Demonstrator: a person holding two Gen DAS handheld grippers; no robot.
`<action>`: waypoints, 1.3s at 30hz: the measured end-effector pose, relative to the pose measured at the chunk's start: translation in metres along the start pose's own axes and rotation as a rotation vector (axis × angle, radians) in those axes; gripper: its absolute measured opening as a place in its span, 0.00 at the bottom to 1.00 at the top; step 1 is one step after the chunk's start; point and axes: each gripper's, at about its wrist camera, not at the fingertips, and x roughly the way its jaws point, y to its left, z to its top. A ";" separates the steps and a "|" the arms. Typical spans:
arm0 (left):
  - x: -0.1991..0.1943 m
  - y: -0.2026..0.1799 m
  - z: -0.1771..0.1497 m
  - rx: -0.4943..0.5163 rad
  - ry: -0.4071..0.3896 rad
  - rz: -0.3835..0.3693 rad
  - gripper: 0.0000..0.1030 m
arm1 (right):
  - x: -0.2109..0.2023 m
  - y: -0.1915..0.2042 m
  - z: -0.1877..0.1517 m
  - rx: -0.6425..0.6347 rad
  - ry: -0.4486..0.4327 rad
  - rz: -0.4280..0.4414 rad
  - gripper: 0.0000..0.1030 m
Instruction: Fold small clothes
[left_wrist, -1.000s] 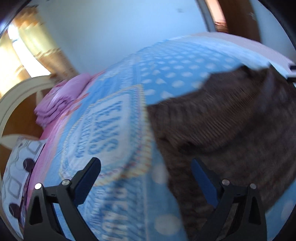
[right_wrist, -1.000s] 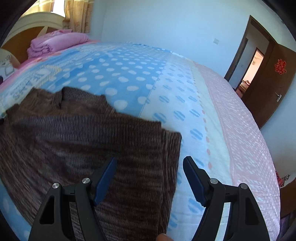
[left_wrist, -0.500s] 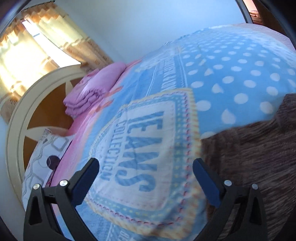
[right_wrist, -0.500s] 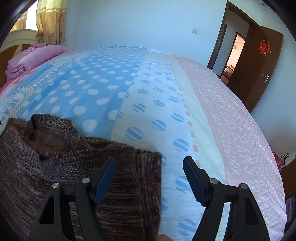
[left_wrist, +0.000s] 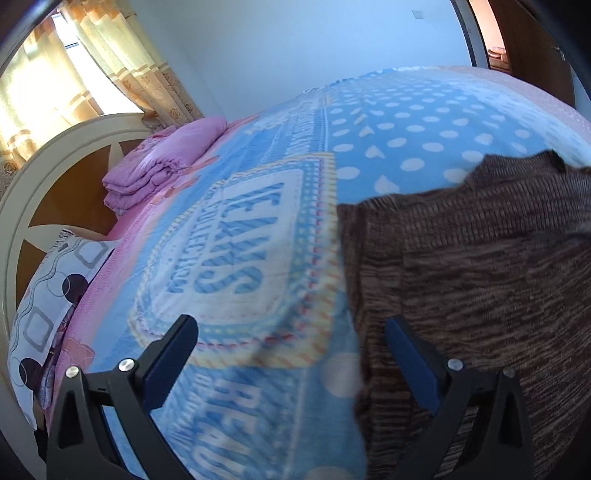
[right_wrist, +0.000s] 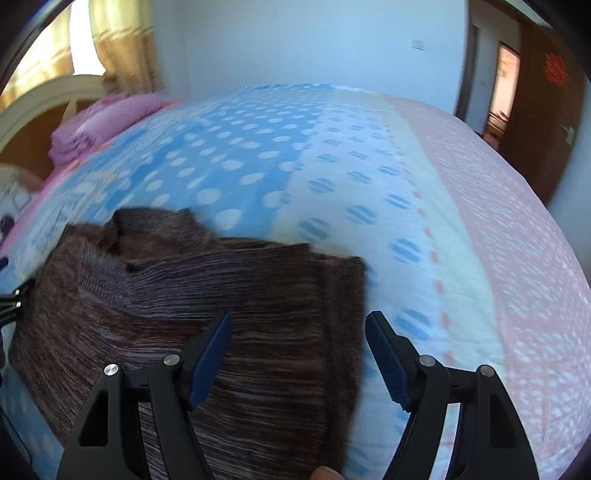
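A brown knitted sweater (left_wrist: 480, 258) lies flat on the bed's blue dotted blanket (left_wrist: 406, 129). In the right wrist view the sweater (right_wrist: 221, 295) fills the lower left, its neck opening at the far side. My left gripper (left_wrist: 291, 339) is open and empty above the sweater's left edge, its right finger over the knit. My right gripper (right_wrist: 299, 332) is open and empty above the sweater's right edge, which runs between its fingers.
A folded pink quilt (left_wrist: 162, 162) and a patterned pillow (left_wrist: 48, 295) lie by the cream headboard (left_wrist: 55, 147). Curtains (left_wrist: 110, 55) hang behind. A brown door (right_wrist: 546, 110) stands open at the right. The pink bed edge (right_wrist: 535, 258) curves away right.
Both views have swung back over the sweater. The left gripper has moved right, so the sweater's left edge is under it again. The right gripper has come lower and closer to the sweater's right edge.
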 end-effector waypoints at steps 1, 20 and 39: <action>0.005 -0.003 -0.002 0.001 0.010 0.014 1.00 | 0.014 0.005 0.002 -0.011 0.051 -0.052 0.72; 0.017 0.018 -0.017 -0.168 0.022 -0.081 1.00 | 0.023 -0.030 0.000 0.201 0.083 -0.073 0.12; 0.016 0.025 -0.020 -0.210 0.006 -0.104 1.00 | 0.040 0.110 0.031 0.007 0.051 0.149 0.32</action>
